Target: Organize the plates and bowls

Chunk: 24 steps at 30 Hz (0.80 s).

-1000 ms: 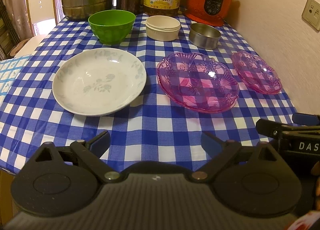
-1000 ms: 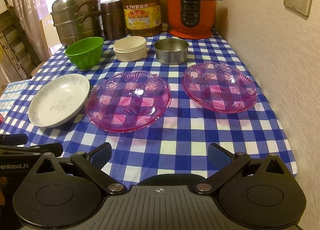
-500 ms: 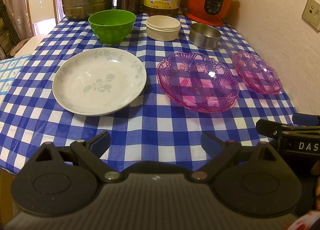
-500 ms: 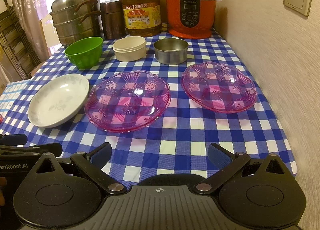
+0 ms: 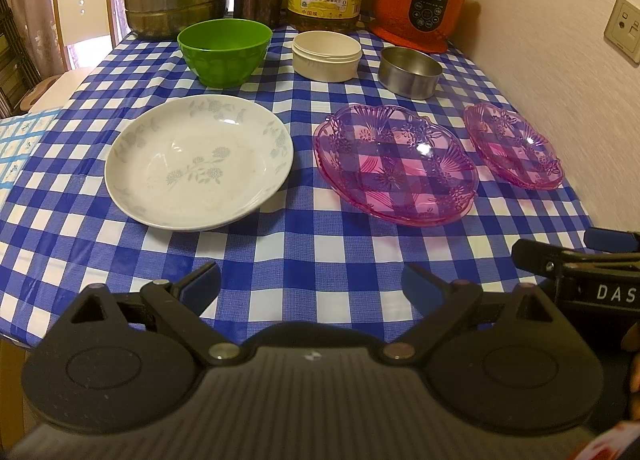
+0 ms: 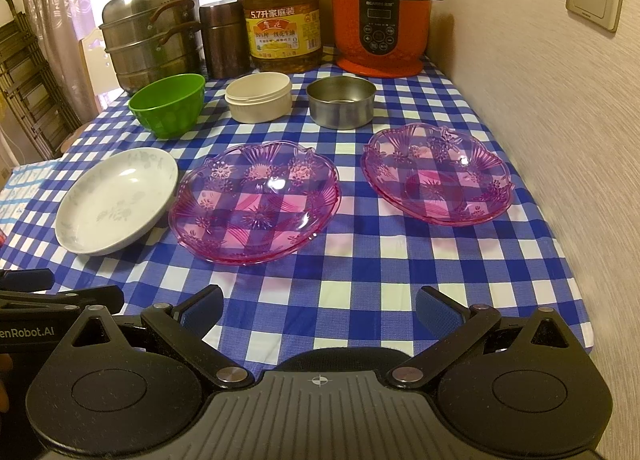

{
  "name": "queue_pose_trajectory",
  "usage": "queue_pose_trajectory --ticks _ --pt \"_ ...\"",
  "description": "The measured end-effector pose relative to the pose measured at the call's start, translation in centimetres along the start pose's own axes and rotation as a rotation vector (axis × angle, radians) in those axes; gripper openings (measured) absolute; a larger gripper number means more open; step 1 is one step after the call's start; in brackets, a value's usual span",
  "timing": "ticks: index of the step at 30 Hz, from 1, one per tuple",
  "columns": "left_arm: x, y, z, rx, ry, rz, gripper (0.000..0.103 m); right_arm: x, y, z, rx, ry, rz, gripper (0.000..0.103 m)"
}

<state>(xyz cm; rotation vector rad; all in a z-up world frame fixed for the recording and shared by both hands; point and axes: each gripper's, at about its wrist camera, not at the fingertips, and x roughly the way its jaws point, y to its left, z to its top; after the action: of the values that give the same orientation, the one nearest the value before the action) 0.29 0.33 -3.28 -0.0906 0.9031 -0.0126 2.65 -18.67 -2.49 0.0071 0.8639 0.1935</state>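
Status: nothing organized yet, as far as I can judge. All dishes sit singly on the table (image 5: 360,260), none stacked or nested.

Front row, left to right:
- white floral plate (image 5: 199,161)
- large pink plate (image 5: 395,163), just beside the white one, not touching
- small pink plate (image 5: 513,145), near the wall

Back row, left to right:
- green bowl (image 5: 224,49)
- cream bowl (image 5: 326,55)
- steel bowl (image 5: 410,71)

Behind them: steamer pot (image 6: 152,31), brown canister (image 6: 224,37), oil jug (image 6: 282,7), red cooker (image 6: 380,15). I read these as not part of the job.

Grippers:
- left gripper (image 5: 311,286): jaws spread wide, holding nothing, hovering over the near table edge, well short of the plates
- right gripper (image 6: 320,306): same, jaws wide apart and empty, low over the near edge, roughly between the two pink plates

The two grippers sit side by side; each shows at the edge of the other's view.

Left to do (my estimate): everything. Likely stack the three plates and nest the three bowls. The two pink plates look like the obvious first pair, small into large. Bowls differ in shape, so nesting order needs care; can't tell from here whether steel fits in cream.
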Motion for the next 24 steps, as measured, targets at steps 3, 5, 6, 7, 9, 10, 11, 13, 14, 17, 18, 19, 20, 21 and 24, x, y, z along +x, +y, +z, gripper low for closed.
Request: queue_pose_trajectory --ticks 3,5,6,7,9,10,11,13,14,17,18,19,20,21,24 --pt "0.00 0.02 -0.01 -0.001 0.000 -0.001 0.096 0.00 0.02 -0.02 0.001 0.000 0.000 0.102" --pt "0.00 0.03 -0.03 0.000 0.000 -0.001 0.096 -0.03 0.06 -0.04 0.000 0.000 0.000 0.102" --pt "0.00 0.03 -0.03 0.000 0.000 -0.001 0.096 -0.03 0.07 -0.04 0.000 0.000 0.000 0.102" --pt "0.02 0.02 -0.04 0.000 0.000 -0.001 0.096 -0.01 0.04 -0.04 0.000 0.000 0.000 0.102" --pt "0.01 0.04 -0.04 0.000 0.000 -0.001 0.096 -0.02 0.07 -0.07 0.001 0.000 0.000 0.102" --pt "0.01 0.05 -0.05 0.000 0.000 -0.001 0.096 -0.03 0.09 -0.09 0.000 0.000 -0.001 0.102" --pt "0.01 0.05 -0.05 0.000 0.000 -0.001 0.096 -0.01 0.07 -0.09 0.001 0.000 -0.001 0.102" --pt "0.01 0.05 -0.06 0.000 -0.001 -0.001 0.096 0.00 0.08 -0.11 0.000 0.000 -0.001 0.102" --pt "0.01 0.06 -0.06 0.000 -0.001 -0.001 0.096 -0.03 0.11 -0.11 0.000 -0.001 -0.001 0.102" --pt "0.02 0.08 -0.05 -0.001 0.000 -0.002 0.096 -0.04 0.13 -0.12 0.000 -0.001 -0.001 0.102" --pt "0.01 0.09 -0.06 -0.002 0.000 -0.003 0.096 -0.03 0.13 -0.11 0.001 -0.001 -0.001 0.102" --pt "0.03 0.12 -0.05 -0.005 0.002 -0.004 0.096 -0.04 0.14 -0.12 0.001 -0.001 0.000 0.102" --pt "0.01 0.07 -0.08 -0.002 0.002 -0.005 0.096 0.03 0.06 -0.14 0.005 -0.001 0.001 0.102" --pt "-0.01 0.11 0.00 -0.004 0.004 -0.009 0.096 0.06 -0.01 -0.12 0.009 0.000 0.001 0.102" --pt "-0.01 0.05 0.27 -0.004 0.012 -0.018 0.096 0.08 -0.62 0.10 0.040 0.007 0.007 0.102"
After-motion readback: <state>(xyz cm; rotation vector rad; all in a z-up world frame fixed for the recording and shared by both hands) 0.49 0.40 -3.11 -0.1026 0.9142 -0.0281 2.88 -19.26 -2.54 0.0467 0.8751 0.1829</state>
